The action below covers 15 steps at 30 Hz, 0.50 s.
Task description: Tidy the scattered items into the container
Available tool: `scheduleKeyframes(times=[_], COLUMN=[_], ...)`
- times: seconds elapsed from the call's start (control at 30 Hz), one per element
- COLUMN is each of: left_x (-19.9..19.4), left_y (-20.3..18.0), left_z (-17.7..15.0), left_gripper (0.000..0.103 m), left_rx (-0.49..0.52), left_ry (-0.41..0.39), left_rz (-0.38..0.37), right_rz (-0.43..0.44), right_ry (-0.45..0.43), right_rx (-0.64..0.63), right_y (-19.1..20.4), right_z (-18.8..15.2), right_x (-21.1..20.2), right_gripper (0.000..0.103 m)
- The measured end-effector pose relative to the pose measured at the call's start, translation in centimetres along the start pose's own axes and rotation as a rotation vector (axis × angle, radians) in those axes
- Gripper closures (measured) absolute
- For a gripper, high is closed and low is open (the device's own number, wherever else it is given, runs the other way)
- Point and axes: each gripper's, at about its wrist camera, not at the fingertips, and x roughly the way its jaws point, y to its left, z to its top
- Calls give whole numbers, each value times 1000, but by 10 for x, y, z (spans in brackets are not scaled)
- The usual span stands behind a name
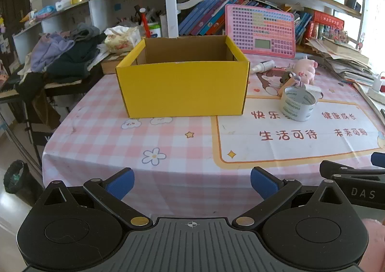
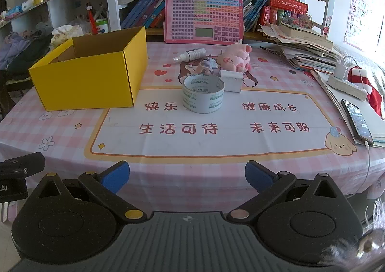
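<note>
An open yellow cardboard box (image 1: 182, 86) stands on the pink checked tablecloth; it also shows in the right wrist view (image 2: 89, 79). To its right lie a roll of clear tape (image 2: 203, 94), a white block (image 2: 232, 80), a pink plush pig (image 2: 237, 56), a small purple item (image 2: 208, 66) and a white spray bottle (image 2: 192, 54). The tape (image 1: 298, 103) and pig (image 1: 305, 68) also show in the left wrist view. My left gripper (image 1: 192, 185) is open and empty at the table's near edge. My right gripper (image 2: 187, 179) is open and empty, beside the left one.
A pink keyboard toy (image 2: 203, 20) leans against the bookshelf at the back. Stacked papers (image 2: 305, 50), a power strip with a charger (image 2: 344, 79) and a phone (image 2: 357, 121) lie at the right. Clothes (image 1: 62, 55) are piled to the left of the table.
</note>
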Motion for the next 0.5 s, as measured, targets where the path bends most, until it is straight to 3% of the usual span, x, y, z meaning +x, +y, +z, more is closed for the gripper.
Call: scheduleKeyframes(times=[0.5], left_x=[0], left_y=[-4], left_z=[1], left_gripper=[0], left_rx=[9], left_ry=[16], left_rz=[0], right_rz=[-9], right_ry=[13], right_rx=[13], right_y=[-5], right_z=[-1], right_x=[1], right_gripper=[0])
